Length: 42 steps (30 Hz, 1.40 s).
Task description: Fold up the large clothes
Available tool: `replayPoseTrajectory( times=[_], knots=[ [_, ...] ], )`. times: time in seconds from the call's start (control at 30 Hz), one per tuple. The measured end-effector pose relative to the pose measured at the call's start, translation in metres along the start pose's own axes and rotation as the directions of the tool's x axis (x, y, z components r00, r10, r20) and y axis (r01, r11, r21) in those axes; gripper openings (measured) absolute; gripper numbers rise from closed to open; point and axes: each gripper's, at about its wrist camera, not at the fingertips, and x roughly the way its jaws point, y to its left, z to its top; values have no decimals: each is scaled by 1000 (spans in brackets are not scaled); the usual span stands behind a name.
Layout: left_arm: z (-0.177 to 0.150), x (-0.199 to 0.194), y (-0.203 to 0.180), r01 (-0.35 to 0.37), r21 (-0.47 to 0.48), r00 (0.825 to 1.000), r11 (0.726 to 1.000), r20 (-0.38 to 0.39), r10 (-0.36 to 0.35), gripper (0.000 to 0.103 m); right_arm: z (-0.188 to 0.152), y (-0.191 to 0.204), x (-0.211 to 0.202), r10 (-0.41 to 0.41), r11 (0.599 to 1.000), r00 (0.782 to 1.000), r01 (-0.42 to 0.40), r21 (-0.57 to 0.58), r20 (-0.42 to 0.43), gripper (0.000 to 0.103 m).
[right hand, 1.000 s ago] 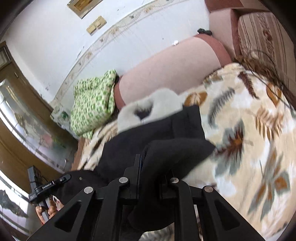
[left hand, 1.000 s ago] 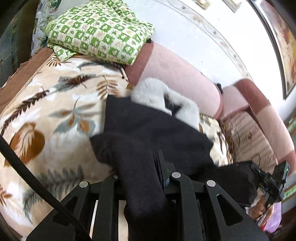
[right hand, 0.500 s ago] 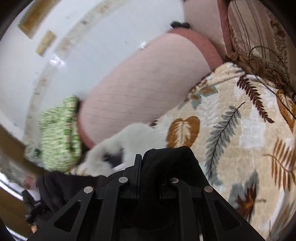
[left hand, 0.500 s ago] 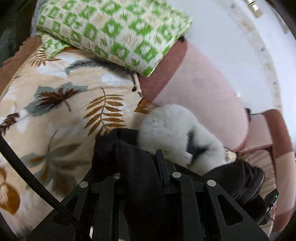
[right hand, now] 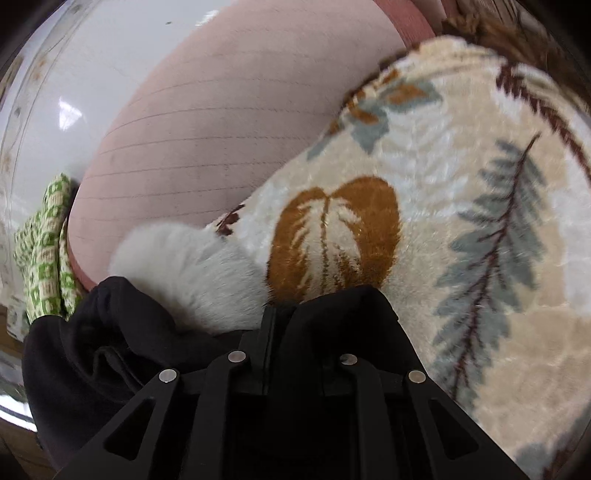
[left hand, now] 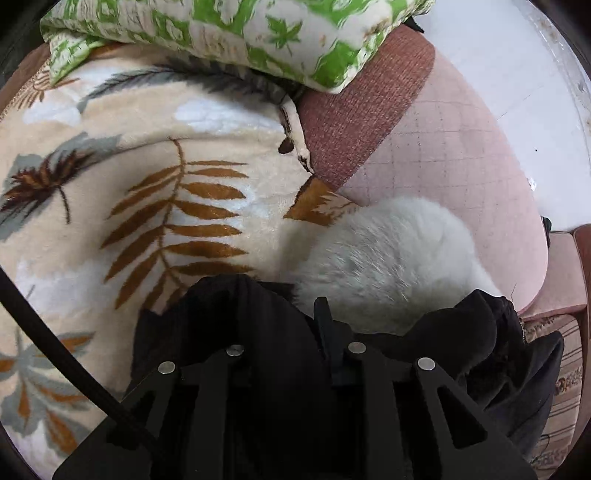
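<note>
Black garment (left hand: 258,332) between both hand-held grippers' opening jaws

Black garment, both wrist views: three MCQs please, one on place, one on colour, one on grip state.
1. Where does the white fur trim lie?
A. against the pink sofa backrest
B. on the green patterned cushion
C. on the floor

2. What colour is the large rounded leaf printed on the blanket ahead of the right gripper?
A. green
B. orange-brown
C. blue

3. What is between the jaws of the left gripper?
A. nothing
B. blanket
C. black garment

Answers:
1 A: the trim sits at the foot of the backrest, apart from the cushion.
2 B: it is orange-brown with cream veins.
3 C: black cloth bunches between the fingers as the jaws are opening.
</note>
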Motion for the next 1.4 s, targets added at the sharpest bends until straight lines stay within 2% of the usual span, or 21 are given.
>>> replayPoseTrajectory(
  times=[0.27,0.33,0.4,0.43,0.5,0.53,0.57,0.6,0.63,0.67,0.7,0.73,0.83,0.97,1.03,1.07,1.17,1.2,1.23,1.33,1.4],
  knots=[
    [-10,9,1,16,15,996,1000,86,-17,22,-9,-15,6,74,996,996,-76,36,56,15],
    [-8,8,2,26,12,998,1000,59,-27,22,-12,-17,3,84,995,993,-87,40,78,15],
    [0,3,1,23,15,999,1000,-33,-23,25,-11,-12,1,71,997,995,-74,35,76,16],
    [3,-8,1,37,12,998,999,-43,-37,29,-10,-8,-2,52,998,997,-54,26,62,17],
    [6,-42,3,83,-3,996,997,-16,-83,40,-4,6,-16,7,1000,999,-7,-6,40,21],
    [7,-55,5,102,-14,995,995,2,-102,50,-2,11,-25,5,1000,999,-4,-20,48,24],
    [7,-72,8,122,-33,992,992,33,-121,64,0,18,-38,14,999,998,-12,-42,64,35],
    [6,-98,12,131,-60,988,990,86,-125,71,1,24,-50,30,998,996,-25,-58,81,49],
    [4,-110,15,130,-71,986,989,113,-122,80,2,30,-62,39,997,994,-32,-72,103,59],
    [2,-133,19,131,-80,981,988,156,-117,81,1,36,-77,23,996,989,-10,-91,148,81],
    [0,-145,21,130,-77,979,988,169,-115,81,0,41,-93,-7,993,979,30,-111,203,96],
    [-3,-157,22,126,-67,978,990,177,-112,81,-2,47,-111,-38,988,964,75,-132,263,98],
    [-24,-193,30,64,-33,977,997,206,-56,81,-10,57,-144,-71,977,950,128,-170,304,98],
    [-80,-218,44,-33,24,973,999,231,27,81,-41,84,-176,-45,941,950,143,-306,308,98],
    [-115,-217,49,-110,54,965,993,244,93,81,-62,104,-180,-18,918,959,127,-375,282,91],
    [-138,-214,50,-153,83,959,985,254,128,81,-76,115,-179,-7,903,967,115,-414,254,83],
    [-185,-207,56,-210,144,945,967,283,163,81,-109,148,-162,29,860,985,61,-507,168,57],
    [-196,-202,59,-211,155,945,965,286,161,81,-116,158,-152,37,848,989,46,-528,147,52],
    [-201,-198,62,-205,160,947,966,283,154,81,-123,168,-141,39,839,990,41,-542,135,52],
    [-211,-187,74,-165,169,957,972,264,117,81,-130,190,-92,-43,823,990,112,-556,135,52],
    [-211,-188,78,-180,182,948,967,296,121,81,-125,194,-54,-102,828,984,166,-535,148,52]
  ],
)
